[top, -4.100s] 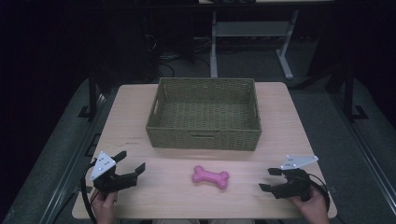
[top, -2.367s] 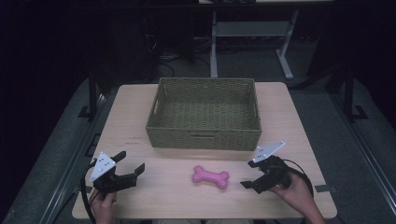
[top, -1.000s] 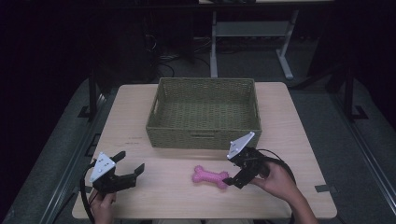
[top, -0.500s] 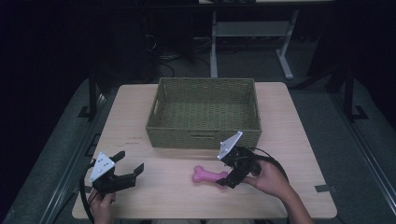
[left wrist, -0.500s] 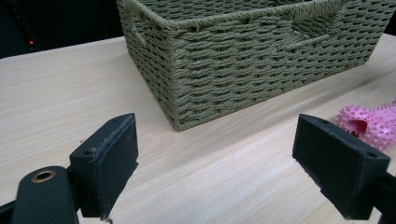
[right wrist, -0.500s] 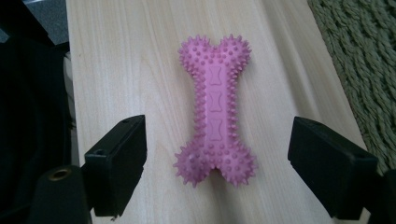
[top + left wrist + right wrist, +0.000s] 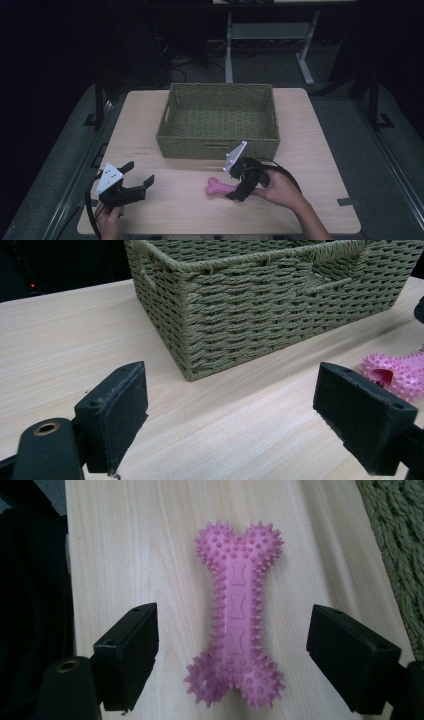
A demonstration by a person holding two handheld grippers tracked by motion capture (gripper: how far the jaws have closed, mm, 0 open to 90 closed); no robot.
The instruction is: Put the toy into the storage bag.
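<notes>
At the near left corner of the table (image 7: 320, 120), the left tongs (image 7: 139, 186) sat low in the person's left hand (image 7: 109, 220), spread wide with nothing between them. I took them to be parked there, out of the way. In the left gripper view they pointed at the near corner of the basket (image 7: 260, 300), with bare wood in front of them.

Toward the middle, the pink spiky bone (image 7: 220, 187) lay flat on the table, just in front of the basket's near wall but not touching it. The right tongs (image 7: 235, 187) hung right over its near end, held in the right hand (image 7: 280, 189). In the right gripper view the 2 jaws stood wide apart, 1 on each side of the bone's (image 7: 236, 610) narrow shaft, neither one touching it. That looked to me like a line-up for a pinch across the waist, the slimmest part and the easiest to clamp.

The basket (image 7: 218, 120) was empty, its mouth open. Its near wall stood close beside the right tongs and would have to be cleared by any lift over the rim.
</notes>
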